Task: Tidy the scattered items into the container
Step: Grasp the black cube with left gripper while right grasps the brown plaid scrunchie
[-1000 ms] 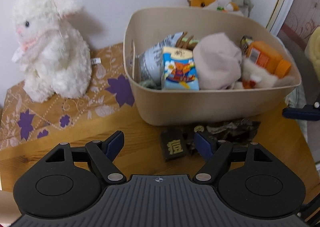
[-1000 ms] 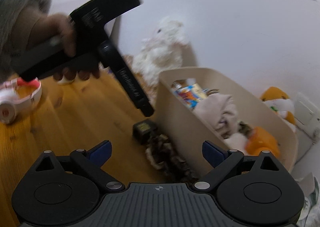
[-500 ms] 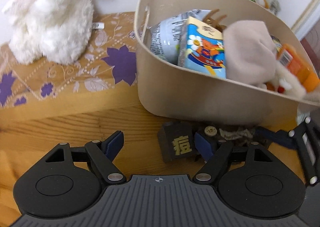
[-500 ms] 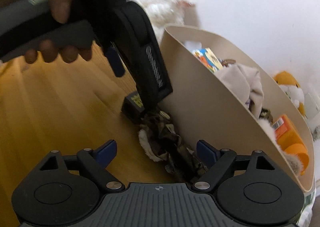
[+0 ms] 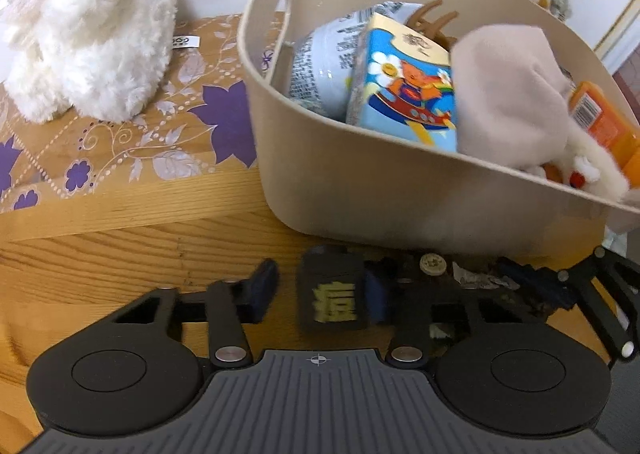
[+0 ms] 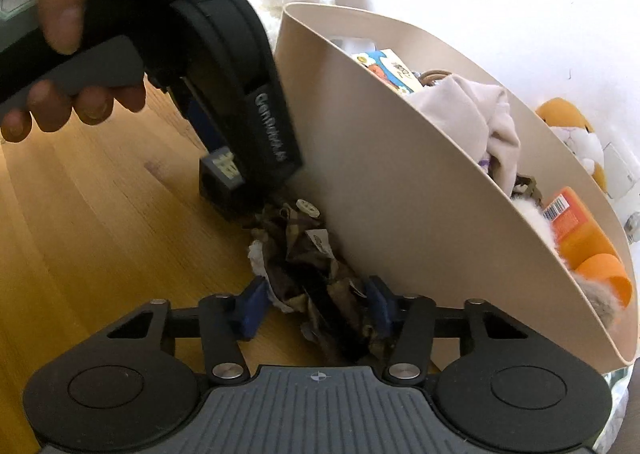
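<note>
Left gripper (image 5: 320,290) lowered onto wooden tabletop (image 5: 120,254); 2 blue-padded fingers (image 5: 262,288) parted, straddling small black block with yellow character (image 5: 330,296), not clamped. Right gripper (image 6: 314,304) spread around crumpled camouflage-patterned fabric bundle (image 6: 308,274), pads beside it, grip not closed. Both items located on table just beside beige plastic container (image 5: 400,198), outside it. Container already filled with other items.
</note>
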Demonstrator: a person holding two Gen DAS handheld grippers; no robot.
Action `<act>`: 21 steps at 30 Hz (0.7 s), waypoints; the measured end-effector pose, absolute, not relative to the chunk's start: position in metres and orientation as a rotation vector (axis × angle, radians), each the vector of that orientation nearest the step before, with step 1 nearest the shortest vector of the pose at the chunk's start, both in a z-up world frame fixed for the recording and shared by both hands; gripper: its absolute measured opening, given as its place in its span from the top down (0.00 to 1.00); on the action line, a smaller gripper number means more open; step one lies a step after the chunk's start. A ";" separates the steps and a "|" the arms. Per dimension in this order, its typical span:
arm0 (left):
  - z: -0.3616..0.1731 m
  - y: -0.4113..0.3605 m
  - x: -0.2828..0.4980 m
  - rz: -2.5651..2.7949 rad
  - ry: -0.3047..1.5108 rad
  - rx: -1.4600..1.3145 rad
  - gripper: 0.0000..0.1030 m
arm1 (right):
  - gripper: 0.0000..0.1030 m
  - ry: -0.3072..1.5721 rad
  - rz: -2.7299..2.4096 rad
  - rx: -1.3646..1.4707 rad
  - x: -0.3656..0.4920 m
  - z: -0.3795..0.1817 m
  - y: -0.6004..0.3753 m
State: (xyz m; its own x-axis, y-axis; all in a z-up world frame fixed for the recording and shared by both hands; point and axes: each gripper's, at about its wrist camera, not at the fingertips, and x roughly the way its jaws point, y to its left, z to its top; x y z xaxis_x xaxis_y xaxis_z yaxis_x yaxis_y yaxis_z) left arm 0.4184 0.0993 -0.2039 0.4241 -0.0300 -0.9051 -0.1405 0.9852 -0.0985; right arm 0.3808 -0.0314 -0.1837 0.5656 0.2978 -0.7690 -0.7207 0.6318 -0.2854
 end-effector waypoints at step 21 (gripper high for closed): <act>-0.168 0.081 0.371 0.000 1.077 -0.121 0.69 | 0.76 0.706 0.703 -0.604 0.337 -0.157 -0.089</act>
State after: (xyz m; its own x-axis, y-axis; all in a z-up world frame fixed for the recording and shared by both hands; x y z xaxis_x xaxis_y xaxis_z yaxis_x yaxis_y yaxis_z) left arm 0.3708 0.0809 -0.1682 0.4749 -0.0593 -0.8780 -0.0585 0.9934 -0.0987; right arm 0.3371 -0.0891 -0.1567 0.5571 0.3646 -0.7461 -0.7448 0.6167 -0.2549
